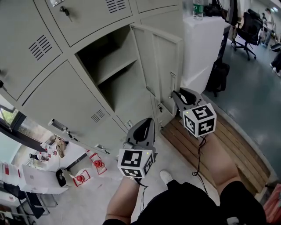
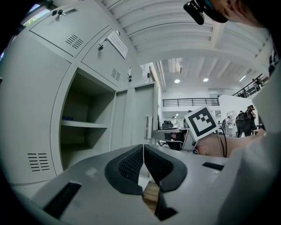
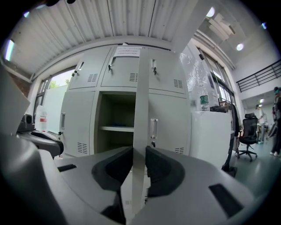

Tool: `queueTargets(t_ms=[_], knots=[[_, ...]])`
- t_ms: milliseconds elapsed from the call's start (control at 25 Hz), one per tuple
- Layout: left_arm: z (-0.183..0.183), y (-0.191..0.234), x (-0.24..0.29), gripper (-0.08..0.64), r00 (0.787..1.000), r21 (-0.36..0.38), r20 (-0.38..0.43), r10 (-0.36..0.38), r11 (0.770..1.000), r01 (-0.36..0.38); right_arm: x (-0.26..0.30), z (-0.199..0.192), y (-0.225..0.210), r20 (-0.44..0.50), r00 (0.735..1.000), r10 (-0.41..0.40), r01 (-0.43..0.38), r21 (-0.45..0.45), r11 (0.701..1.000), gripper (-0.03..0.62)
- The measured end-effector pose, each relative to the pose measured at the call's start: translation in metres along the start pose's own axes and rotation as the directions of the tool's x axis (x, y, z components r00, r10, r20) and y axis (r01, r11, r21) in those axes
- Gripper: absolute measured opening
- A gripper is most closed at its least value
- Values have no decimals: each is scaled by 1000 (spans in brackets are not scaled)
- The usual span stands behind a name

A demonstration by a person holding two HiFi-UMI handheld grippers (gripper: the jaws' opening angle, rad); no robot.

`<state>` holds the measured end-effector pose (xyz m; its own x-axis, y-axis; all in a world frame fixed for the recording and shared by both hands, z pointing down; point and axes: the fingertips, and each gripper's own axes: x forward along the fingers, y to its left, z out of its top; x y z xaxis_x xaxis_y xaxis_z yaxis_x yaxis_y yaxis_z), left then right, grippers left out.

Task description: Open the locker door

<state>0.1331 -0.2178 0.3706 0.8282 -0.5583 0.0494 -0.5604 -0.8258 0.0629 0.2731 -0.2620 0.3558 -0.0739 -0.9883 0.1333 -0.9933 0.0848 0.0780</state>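
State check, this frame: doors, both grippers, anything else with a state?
locker door: swung open, compartment exposed
right gripper: shut on the locker door's edge
left gripper: shut, nothing between the jaws
neighbouring doors: closed
bottle: upright

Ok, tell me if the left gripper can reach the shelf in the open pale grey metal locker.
Probably yes: the grey metal door is swung aside, its edge in the right gripper, and nothing stands between the left gripper and the shelf.
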Motion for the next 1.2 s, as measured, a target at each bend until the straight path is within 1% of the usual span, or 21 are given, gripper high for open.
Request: queueTargets(t_ms=[280,440,480,560,600,640,960,1200], knots=[[-1,-2,1,20,1000,2,-5,5,1000,-5,-5,-1,-6,17,999,-29,29,-14,999,146],[1,-3,-9,20,1000,4,-6,14,1000,-14,-20,5,-5,59,996,-64,65,-4,998,142],[2,-3,-12,20,1000,5,-5,16,1000,-16,-25,7,-2,68,995,-69,69,-2,998,134],[4,-5,-21,20,1000,6,-3,22,1000,-22,-34,11,5,78,995,-67,67,0,998,86],[5,-7,-27,20,1000,6,-1,25,1000,-25,-39,12,10,79,995,-60,60,-1,998,63],[7,-8,-32,20,1000,6,1,27,1000,-27,-44,14,17,78,996,-49,49,-2,999,55],[12,-18,-95,20,998,6,13,67,998,-67,-85,23,86,81,995,61,-61,-11,998,54],[6,-19,-152,20,992,-9,16,124,992,-124,-117,20,154,86,982,169,-169,-2,986,54]])
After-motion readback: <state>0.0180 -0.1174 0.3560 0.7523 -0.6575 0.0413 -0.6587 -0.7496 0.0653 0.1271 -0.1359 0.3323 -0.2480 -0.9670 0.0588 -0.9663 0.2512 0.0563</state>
